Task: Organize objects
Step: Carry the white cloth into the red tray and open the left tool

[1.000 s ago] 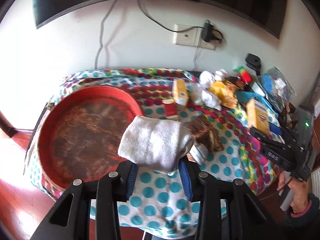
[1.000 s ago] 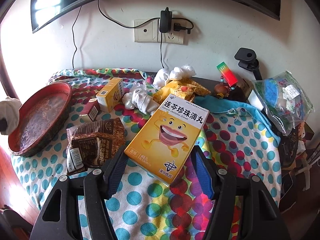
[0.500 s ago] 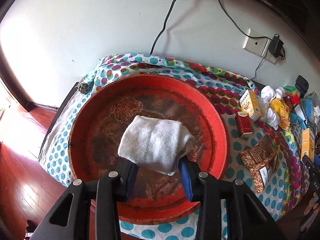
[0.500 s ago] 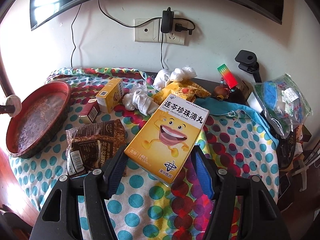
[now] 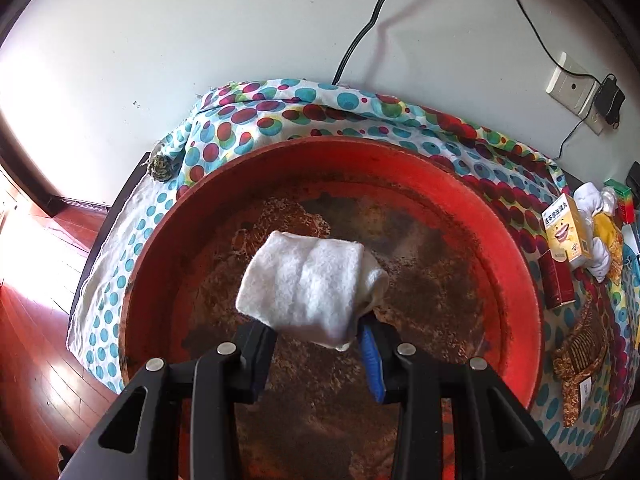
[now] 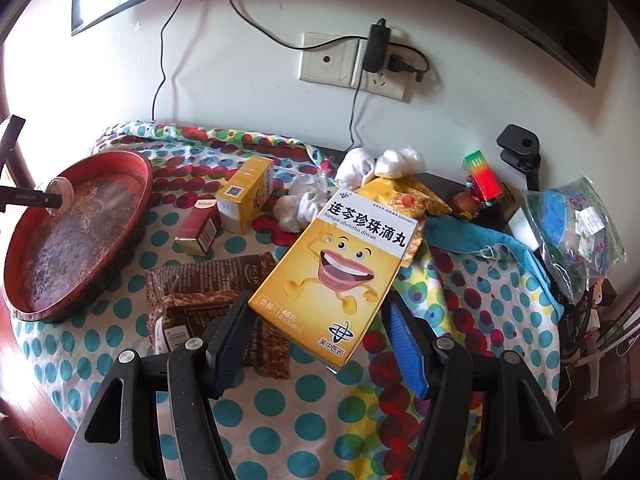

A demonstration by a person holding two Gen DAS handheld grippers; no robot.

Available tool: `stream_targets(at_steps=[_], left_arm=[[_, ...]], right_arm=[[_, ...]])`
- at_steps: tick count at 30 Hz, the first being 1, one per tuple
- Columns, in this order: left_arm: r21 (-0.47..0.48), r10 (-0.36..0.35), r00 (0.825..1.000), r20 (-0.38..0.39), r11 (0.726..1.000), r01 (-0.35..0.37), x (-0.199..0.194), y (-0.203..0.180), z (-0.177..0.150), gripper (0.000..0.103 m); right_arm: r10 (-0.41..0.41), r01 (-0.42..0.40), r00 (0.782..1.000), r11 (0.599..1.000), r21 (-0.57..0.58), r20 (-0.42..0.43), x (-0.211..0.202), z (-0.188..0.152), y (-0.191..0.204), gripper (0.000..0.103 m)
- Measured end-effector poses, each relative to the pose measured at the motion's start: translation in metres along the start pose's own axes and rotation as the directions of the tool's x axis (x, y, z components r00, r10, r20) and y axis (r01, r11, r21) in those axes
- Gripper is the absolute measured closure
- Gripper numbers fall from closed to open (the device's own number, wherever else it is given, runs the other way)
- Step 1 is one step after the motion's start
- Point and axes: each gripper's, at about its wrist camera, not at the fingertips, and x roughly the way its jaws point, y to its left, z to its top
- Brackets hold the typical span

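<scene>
While the left gripper (image 5: 316,344) is pinching the white cloth (image 5: 310,284) over the empty red tray (image 5: 516,248), the right gripper (image 6: 320,332) is squeezing the yellow box (image 6: 340,268); lots is waiting.

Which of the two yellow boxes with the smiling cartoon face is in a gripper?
The larger yellow box, held by the right gripper. The smaller one sits on the cloth beside the red box.

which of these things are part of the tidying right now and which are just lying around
In play:
- left gripper, shut on the folded white towel
- round red tray, under the towel
- right gripper, holding the large yellow cartoon-face box

Lying about:
- brown snack packet
- small red box
- small yellow box
</scene>
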Motion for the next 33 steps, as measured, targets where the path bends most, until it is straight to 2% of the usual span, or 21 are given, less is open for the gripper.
stream_targets(at_steps=[9, 18, 25, 33], left_arm=[[-0.007, -0.002, 1.0, -0.028, 1.0, 0.002, 0.031, 0.017, 0.011, 0.064], [-0.017, -0.011, 1.0, -0.022, 1.0, 0.011, 0.038, 0.029, 0.016, 0.062], [0.009, -0.001, 1.0, -0.025, 1.0, 0.001, 0.039, 0.026, 0.013, 0.053], [0.015, -0.02, 1.0, -0.015, 1.0, 0.02, 0.013, 0.027, 0.003, 0.051]], right_arm=[[0.036, -0.036, 0.999, 0.997, -0.07, 0.002, 0.004, 0.015, 0.044, 0.041], [0.094, -0.094, 0.996, 0.986, -0.14, -0.005, 0.012, 0.023, 0.088, 0.041], [0.137, -0.136, 0.991, 0.974, -0.182, -0.009, 0.015, 0.025, 0.114, 0.041], [0.216, -0.208, 0.976, 0.95, -0.231, 0.01, 0.016, 0.039, 0.149, 0.041]])
